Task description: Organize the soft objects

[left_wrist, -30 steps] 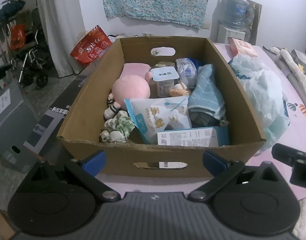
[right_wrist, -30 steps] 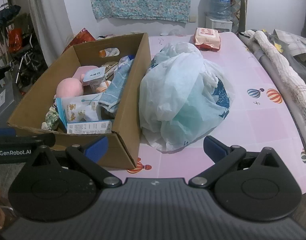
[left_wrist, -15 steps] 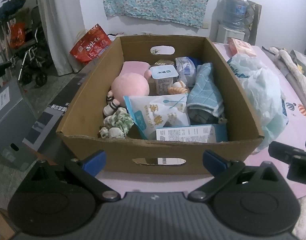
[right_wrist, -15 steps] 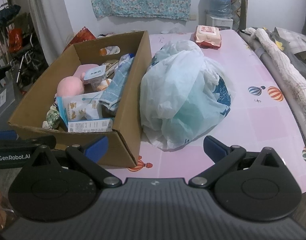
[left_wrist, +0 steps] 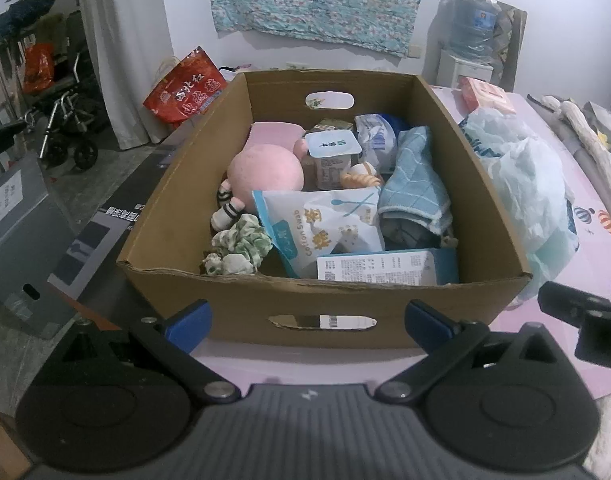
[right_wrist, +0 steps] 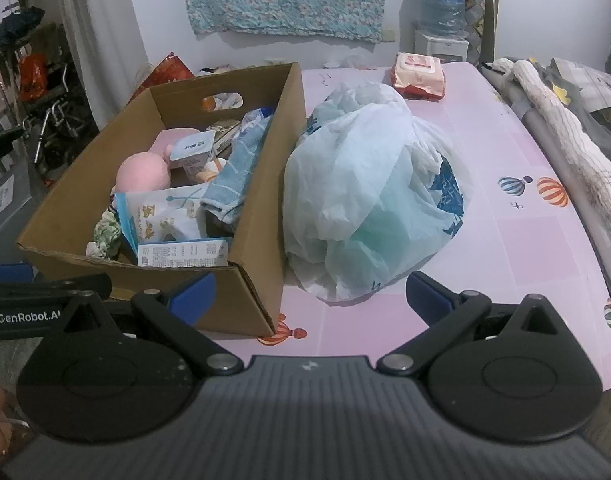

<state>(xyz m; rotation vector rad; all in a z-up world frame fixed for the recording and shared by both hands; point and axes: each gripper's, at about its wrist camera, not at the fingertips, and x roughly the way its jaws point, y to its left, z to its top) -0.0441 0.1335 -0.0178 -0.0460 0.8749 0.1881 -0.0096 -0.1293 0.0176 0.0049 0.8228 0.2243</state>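
A cardboard box (left_wrist: 193,184) (right_wrist: 265,184) stands on the pink table. In it lie a pink plush toy (left_wrist: 265,172) (right_wrist: 143,172), a green scrunchie (left_wrist: 239,246), a blue towel (left_wrist: 415,184) (right_wrist: 241,172), a cotton swab bag (left_wrist: 325,228), a yogurt cup (left_wrist: 333,156) and a blue carton (left_wrist: 381,270). A pale plastic bag (right_wrist: 369,200) (left_wrist: 529,192) sits right of the box. My left gripper (left_wrist: 307,316) is open and empty before the box's near wall. My right gripper (right_wrist: 309,292) is open and empty before the bag.
A pink wipes pack (right_wrist: 419,70) lies at the table's far end. A rolled blanket (right_wrist: 561,128) runs along the right edge. A red bag (left_wrist: 185,88), a wheelchair (left_wrist: 61,120) and grey boxes (left_wrist: 17,220) stand on the floor to the left.
Both grippers have risen and drawn slightly nearer, so the box and bag sit a little lower in view. Nothing was grasped or moved.
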